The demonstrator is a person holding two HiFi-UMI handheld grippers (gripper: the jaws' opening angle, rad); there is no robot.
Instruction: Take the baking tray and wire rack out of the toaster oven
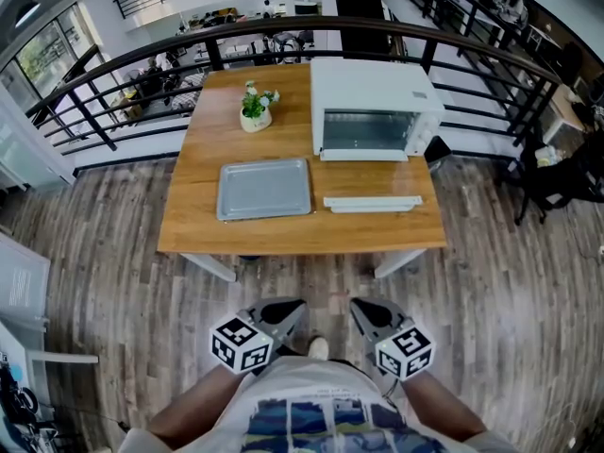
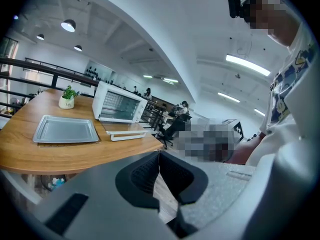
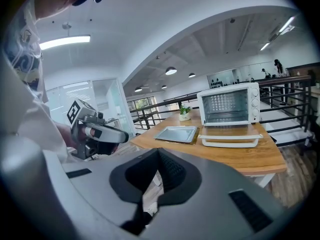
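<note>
At lower centre, the left gripper (image 2: pixel 159 156) is seen with its jaws pressed together. At middle left, a baking tray (image 2: pixel 66 130) is laid flat on the wooden table (image 2: pixel 75 156), just beside the white toaster oven (image 2: pixel 120 103), whose door is folded down. A potted plant (image 2: pixel 67 98) is set behind the tray.

**Desk:** What is the operator wearing?

**Photographer:** A white shirt (image 1: pixel 307 413) printed in blue and yellow, a pale shoe (image 1: pixel 319 348), and a black camera (image 2: pixel 235 6) at the head.

**Desk:** And the tools?

**Photographer:** The left gripper (image 1: pixel 291 308) and right gripper (image 1: pixel 364 310) have grey shells and black ribbed pads (image 2: pixel 145 176). Each carries a white cube (image 1: pixel 243 343) of black square markers.
</note>
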